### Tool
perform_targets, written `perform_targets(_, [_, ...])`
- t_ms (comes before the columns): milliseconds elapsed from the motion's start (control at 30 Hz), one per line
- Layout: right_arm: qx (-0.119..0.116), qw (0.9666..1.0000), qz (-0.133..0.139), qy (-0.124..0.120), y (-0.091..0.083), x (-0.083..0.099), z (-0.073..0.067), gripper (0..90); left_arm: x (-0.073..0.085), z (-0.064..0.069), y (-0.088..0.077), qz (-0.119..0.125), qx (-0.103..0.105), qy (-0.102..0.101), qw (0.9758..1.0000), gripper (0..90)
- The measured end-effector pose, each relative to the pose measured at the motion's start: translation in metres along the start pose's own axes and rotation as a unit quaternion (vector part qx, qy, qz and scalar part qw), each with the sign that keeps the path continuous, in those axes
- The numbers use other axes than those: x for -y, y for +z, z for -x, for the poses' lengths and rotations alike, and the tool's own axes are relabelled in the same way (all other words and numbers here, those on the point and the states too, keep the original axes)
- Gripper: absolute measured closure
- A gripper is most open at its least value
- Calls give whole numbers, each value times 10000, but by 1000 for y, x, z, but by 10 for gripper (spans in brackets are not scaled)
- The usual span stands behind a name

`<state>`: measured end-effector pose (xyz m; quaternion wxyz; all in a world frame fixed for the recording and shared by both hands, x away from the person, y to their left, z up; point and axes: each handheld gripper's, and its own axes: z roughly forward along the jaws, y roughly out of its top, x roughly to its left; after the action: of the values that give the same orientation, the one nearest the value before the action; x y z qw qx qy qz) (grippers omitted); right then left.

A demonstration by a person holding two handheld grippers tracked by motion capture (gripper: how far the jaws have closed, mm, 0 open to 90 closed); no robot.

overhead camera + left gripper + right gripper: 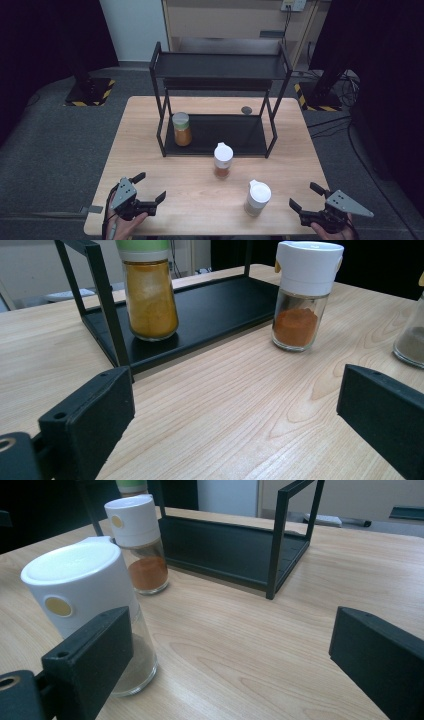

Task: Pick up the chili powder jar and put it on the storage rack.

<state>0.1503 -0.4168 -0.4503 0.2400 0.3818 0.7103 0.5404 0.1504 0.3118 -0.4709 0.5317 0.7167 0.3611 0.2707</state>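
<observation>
My left gripper (141, 192) hovers over the table's near left corner with its fingers spread and nothing between them, and my worry starts with the black rack (218, 134): the green-lidded jar of yellow spice (181, 129) already stands on its lower shelf against the left front post, so a careless reach from this side could knock it or catch a finger on that post. The jar of red spice (223, 160) stands on the table just in front of the rack's front edge; it is tall with a heavy white cap, and I judge a high or off-centre pinch would tip it. Toward the table's near edge, right of middle, stands the white-capped jar of grey-brown powder (257, 198), just beside my right gripper (309, 198), whose fingers are also spread and empty; swinging in too fast would shove it over.
</observation>
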Motion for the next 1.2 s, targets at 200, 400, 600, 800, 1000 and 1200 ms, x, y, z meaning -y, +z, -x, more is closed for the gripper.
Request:
perform_targets(200, [-3, 10000, 6, -32, 1, 0, 0, 41, 0, 0, -1, 1, 7, -20, 10000, 9])
perform_targets(400, [-9, 10000, -34, -27, 2, -3, -1, 44, 1, -1, -1, 6, 5, -33, 10000, 10])
perform_targets(600, [-22, 9999, -68, 110, 3, -9, 2, 48, 1, -2, -1, -17, 0, -77, 10000, 10])
perform_targets(800, [-117, 9997, -132, 148, 8, -19, 3, 51, 1, -2, 0, -39, 21, -74, 10000, 11])
perform_targets(1000, [-170, 9997, -135, 74, 16, -35, 1, 55, 1, -3, 0, -59, 29, -79, 9999, 11])
perform_targets(1200, [-293, 9993, -247, 28, 26, -52, 3, 55, 1, -3, 1, -74, 38, -87, 9999, 11])
